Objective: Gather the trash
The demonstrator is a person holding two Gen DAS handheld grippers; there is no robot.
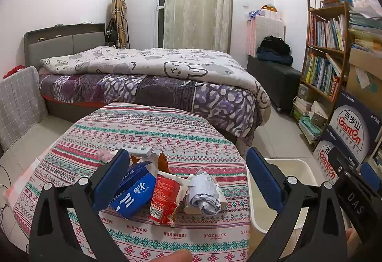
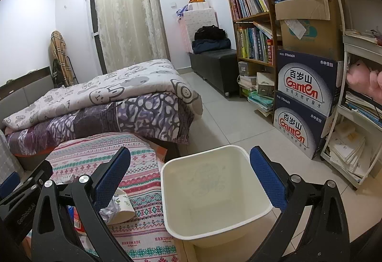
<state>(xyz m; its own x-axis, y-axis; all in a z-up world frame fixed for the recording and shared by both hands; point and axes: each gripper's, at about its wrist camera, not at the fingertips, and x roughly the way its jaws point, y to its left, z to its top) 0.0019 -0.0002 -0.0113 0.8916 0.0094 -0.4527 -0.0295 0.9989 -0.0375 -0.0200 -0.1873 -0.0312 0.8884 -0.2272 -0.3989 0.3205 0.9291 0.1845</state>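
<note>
Left gripper (image 1: 188, 176): fingers wide apart, empty, trash between them on the "HANDMADE" tablecloth (image 1: 152, 128): blue carton (image 1: 133, 195), red carton (image 1: 164, 197), crumpled paper (image 1: 205, 192). Right gripper (image 2: 191, 178): spread, over the empty bin (image 2: 214, 190). "Ganten" boxes (image 2: 308, 87) at 2 o'clock.

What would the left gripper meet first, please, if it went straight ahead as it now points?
Probably the red carton, which lies between the open jaws of the left gripper, beside the blue carton and crumpled paper; depth is unclear.
</note>
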